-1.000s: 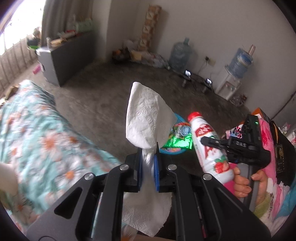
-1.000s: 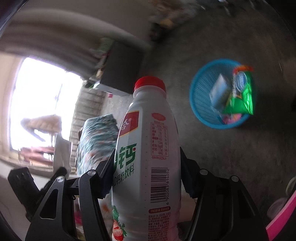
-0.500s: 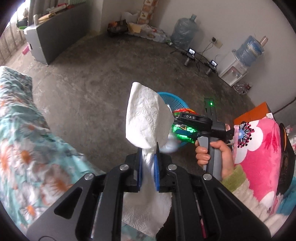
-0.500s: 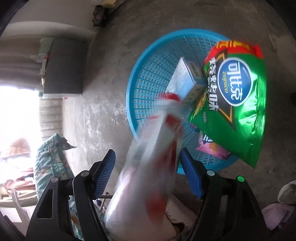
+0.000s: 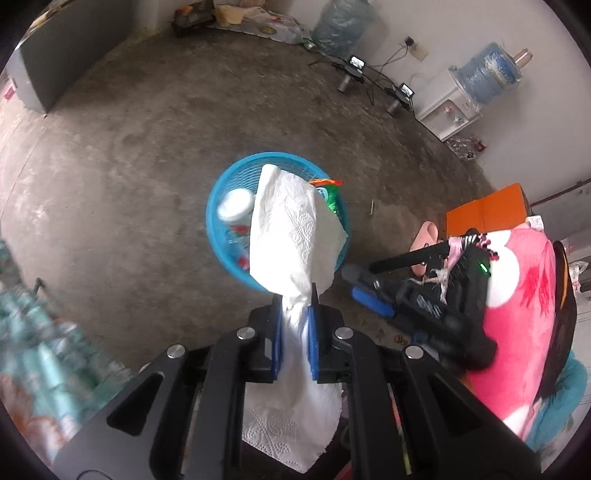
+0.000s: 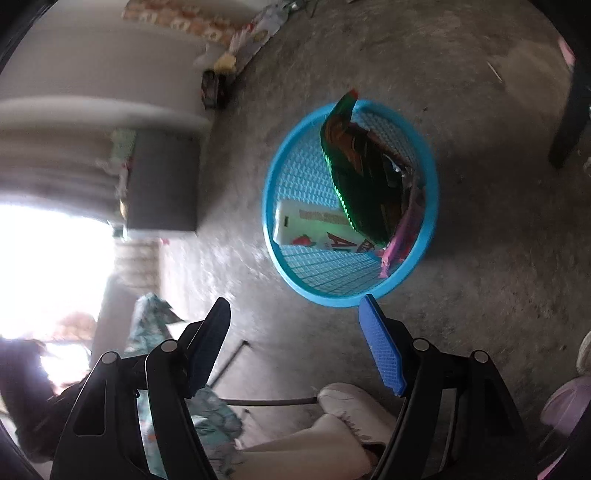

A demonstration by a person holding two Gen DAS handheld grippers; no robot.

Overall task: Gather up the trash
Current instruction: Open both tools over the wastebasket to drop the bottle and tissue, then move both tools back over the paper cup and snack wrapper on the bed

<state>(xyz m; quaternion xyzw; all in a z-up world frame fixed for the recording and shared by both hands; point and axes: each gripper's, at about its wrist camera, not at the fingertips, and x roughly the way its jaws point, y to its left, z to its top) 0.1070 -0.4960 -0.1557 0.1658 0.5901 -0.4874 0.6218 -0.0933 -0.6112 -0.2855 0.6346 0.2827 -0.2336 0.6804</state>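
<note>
My left gripper (image 5: 294, 295) is shut on a white paper towel (image 5: 291, 236) and holds it above the floor, in front of the blue basket (image 5: 218, 225). My right gripper (image 6: 293, 306) is open and empty just short of the blue basket (image 6: 275, 184). The white milk bottle (image 6: 314, 229) lies in that basket beside a green snack bag (image 6: 365, 184) and a pink wrapper (image 6: 402, 232). In the left wrist view the bottle (image 5: 236, 206) shows in the basket, and the right gripper (image 5: 373, 280) sits low to the right of it.
The floor is bare concrete. A floral bedspread (image 5: 33, 354) lies at the left. A water dispenser (image 5: 454, 107) and a large water jug (image 5: 340, 22) stand along the far wall. A grey cabinet (image 6: 162, 181) stands near the window. White shoes (image 6: 332, 424) lie below my right gripper.
My right gripper has opened and let go of the milk bottle, which now lies in the basket. My left gripper has tilted down toward the basket with the towel still held.
</note>
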